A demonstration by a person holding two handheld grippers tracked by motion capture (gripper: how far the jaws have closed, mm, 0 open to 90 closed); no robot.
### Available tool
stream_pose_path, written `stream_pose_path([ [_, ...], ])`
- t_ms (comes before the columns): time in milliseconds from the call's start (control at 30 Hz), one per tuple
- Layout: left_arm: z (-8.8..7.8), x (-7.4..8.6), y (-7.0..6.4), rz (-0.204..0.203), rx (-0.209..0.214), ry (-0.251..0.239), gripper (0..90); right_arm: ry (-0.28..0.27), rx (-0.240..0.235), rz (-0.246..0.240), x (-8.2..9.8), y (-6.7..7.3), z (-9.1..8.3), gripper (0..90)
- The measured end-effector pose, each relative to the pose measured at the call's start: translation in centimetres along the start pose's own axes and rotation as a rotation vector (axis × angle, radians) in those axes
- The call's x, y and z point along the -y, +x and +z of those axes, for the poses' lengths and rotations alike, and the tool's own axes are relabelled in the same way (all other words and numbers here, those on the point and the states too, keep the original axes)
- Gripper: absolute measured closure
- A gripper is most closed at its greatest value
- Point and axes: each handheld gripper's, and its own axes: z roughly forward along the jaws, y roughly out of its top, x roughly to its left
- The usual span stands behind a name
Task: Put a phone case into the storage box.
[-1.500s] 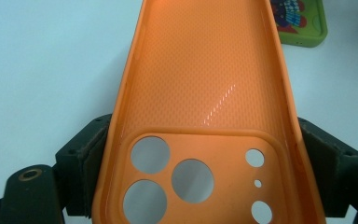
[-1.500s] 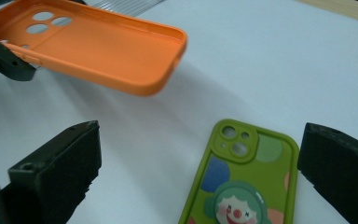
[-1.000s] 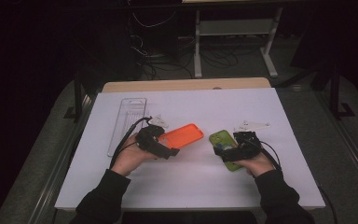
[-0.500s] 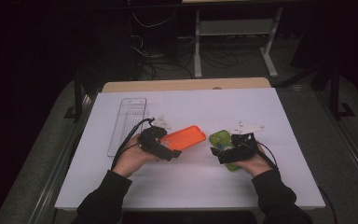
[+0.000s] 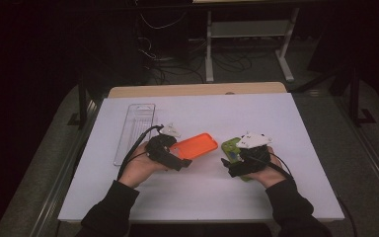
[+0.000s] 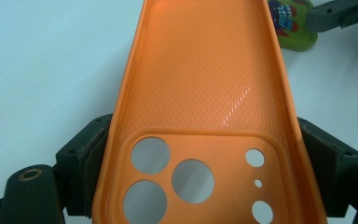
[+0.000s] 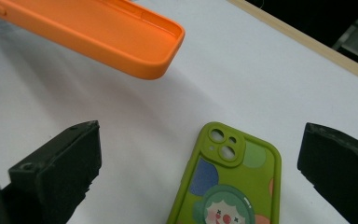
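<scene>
Between the two hands on the white table (image 5: 286, 123), little has changed over the last second: the orange phone case (image 5: 193, 145) occupies nearly the same spot in the earlier high views as it does now, and the green phone case (image 5: 232, 149) has not shifted on the surface. The left gripper (image 5: 177, 157) is clamped across the width of the orange phone case at its camera-cutout end; the left gripper view shows both black pads pressed against the case's side walls, with the open inner face turned toward the camera. The case is carried clear of the table, as the right gripper view shows it casting a shadow on the surface below. The right gripper (image 5: 229, 165) stands with its jaws wide apart, one on each side of the green phone case and touching neither edge; that case lies flat, printed back up, just beside the orange one. A clear plastic tray (image 5: 135, 131) rests well apart at the left. The steady hold suggests that the orange case is secured, and the right gripper appears positioned to close on the green case next.
</scene>
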Motion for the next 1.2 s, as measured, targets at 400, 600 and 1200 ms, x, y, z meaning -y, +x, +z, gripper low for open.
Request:
stream_pose_path([
  [400,0.0,0.1,0.1,-0.007,0.007,-0.012,15.8,-0.021,0.035,-0.149,-0.4,1.1,0.1,0.0],
  [600,0.1,0.1,0.2,-0.008,0.007,-0.016,15.8,-0.015,0.053,-0.24,-0.5,2.0,0.4,0.0],
  [1200,0.3,0.1,0.5,-0.011,0.005,-0.019,15.8,-0.023,0.193,-0.533,-1.5,3.4,1.0,0.0],
])
